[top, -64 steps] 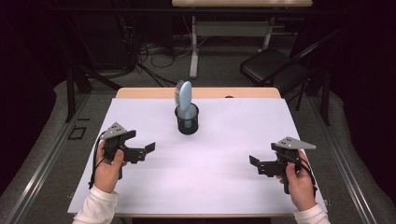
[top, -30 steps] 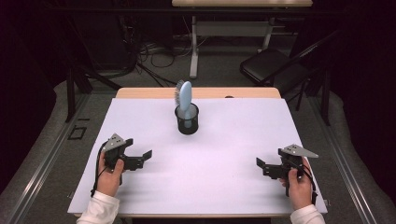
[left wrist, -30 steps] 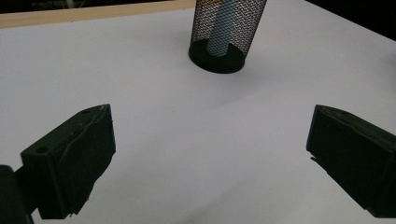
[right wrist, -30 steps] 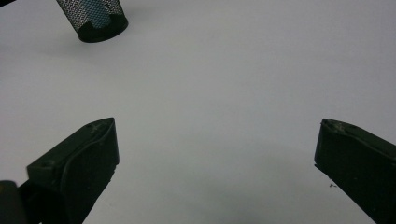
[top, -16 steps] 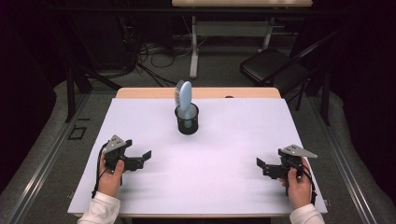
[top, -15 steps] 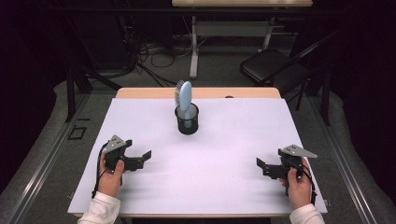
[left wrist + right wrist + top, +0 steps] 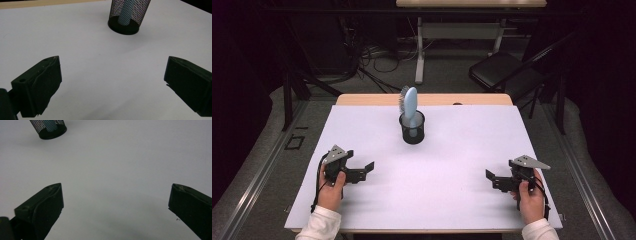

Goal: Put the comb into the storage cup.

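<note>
A black mesh cup (image 7: 412, 129) stands upright at the middle back of the white table sheet (image 7: 462, 150). A light blue hairbrush (image 7: 410, 102) stands in it, bristles up. My left gripper (image 7: 364, 171) rests low at the near left, open, nothing between its fingers. My right gripper (image 7: 492, 180) sits at the near right, open and empty too. The left gripper view has the mesh cup (image 7: 128, 14) ahead, beyond my open left gripper (image 7: 112, 62), with the blue handle (image 7: 124, 18) showing through the mesh. In the right gripper view the cup (image 7: 49, 128) lies far off at upper left of my right gripper (image 7: 116, 187).
A strip of wooden tabletop (image 7: 362, 99) shows behind the sheet. Past the table are a black chair (image 7: 504, 70) at the back right, a white desk leg (image 7: 419, 60) and loose cables (image 7: 367, 60) on the floor.
Both grippers drew back toward the near edge and outward since the earliest frame. Over the last half second they hold still. The cup and brush have not moved.
</note>
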Available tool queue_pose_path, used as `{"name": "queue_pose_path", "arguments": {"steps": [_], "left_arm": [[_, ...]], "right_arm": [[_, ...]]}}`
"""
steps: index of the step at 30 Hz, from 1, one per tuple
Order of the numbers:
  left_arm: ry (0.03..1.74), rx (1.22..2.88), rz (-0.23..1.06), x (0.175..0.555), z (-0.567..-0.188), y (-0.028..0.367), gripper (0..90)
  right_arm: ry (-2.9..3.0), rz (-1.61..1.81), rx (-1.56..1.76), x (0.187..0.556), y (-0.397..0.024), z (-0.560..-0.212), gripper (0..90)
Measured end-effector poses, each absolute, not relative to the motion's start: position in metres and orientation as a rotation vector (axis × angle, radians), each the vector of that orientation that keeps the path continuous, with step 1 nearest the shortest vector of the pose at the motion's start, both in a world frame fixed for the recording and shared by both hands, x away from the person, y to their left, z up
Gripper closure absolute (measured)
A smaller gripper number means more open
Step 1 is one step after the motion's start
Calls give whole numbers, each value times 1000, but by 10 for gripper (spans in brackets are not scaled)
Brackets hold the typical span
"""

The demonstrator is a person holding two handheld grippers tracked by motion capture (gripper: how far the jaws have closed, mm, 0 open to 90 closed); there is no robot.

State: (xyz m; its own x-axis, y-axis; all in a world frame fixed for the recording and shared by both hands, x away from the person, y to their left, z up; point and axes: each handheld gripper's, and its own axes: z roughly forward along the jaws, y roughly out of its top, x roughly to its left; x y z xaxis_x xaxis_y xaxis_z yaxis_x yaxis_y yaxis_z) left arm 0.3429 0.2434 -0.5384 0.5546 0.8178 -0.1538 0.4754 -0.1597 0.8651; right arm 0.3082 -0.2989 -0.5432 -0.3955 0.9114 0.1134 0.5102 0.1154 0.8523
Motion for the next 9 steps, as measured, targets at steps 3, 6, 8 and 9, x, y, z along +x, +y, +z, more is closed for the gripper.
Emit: {"name": "queue_pose_path", "arguments": {"steps": [3,6,8,9], "left_arm": [[1071,1807,438,343,-539,243,16],[1072,1808,438,343,-540,243,16],[1074,1806,435,343,-540,243,16],[1075,1805,436,344,-540,243,16]], "right_arm": [[1958,1206,1375,308,-299,-543,0],[1961,1205,1379,308,-299,-543,0],[1957,1206,1376,308,-299,-544,0],[1957,1207,1376,308,-299,-544,0]]}}
